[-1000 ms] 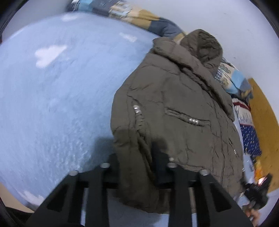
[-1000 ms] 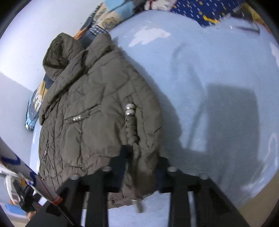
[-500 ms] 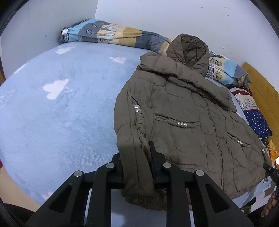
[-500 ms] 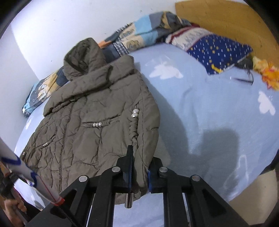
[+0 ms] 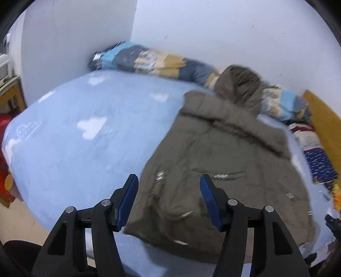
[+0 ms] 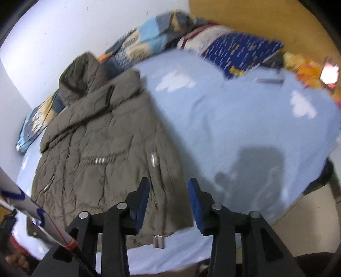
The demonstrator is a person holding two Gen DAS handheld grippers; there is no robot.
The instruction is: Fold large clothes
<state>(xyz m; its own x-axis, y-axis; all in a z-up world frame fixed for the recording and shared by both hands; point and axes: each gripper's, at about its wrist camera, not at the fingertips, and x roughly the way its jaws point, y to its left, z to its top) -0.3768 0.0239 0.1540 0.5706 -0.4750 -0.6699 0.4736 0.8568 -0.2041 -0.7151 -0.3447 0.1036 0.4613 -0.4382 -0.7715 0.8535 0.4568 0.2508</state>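
Note:
An olive-brown hooded quilted jacket (image 5: 223,162) lies flat on the light blue bed, hood toward the wall. It also shows in the right wrist view (image 6: 102,147). My left gripper (image 5: 168,198) is open and empty, raised above the jacket's lower left hem. My right gripper (image 6: 168,200) is open and empty, raised above the jacket's lower right hem, where two metal cord ends (image 6: 158,241) lie.
The bed (image 5: 74,136) has a blue cloud-print sheet. A rolled patchwork quilt (image 5: 153,64) lies along the wall. A dark blue pillow (image 6: 240,51) and wooden headboard (image 6: 245,19) are at the right. A red object (image 5: 4,153) stands at the left.
Both grippers have let go of the jacket's hem, opened, and pulled back and up. The jacket now lies flat on the bed.

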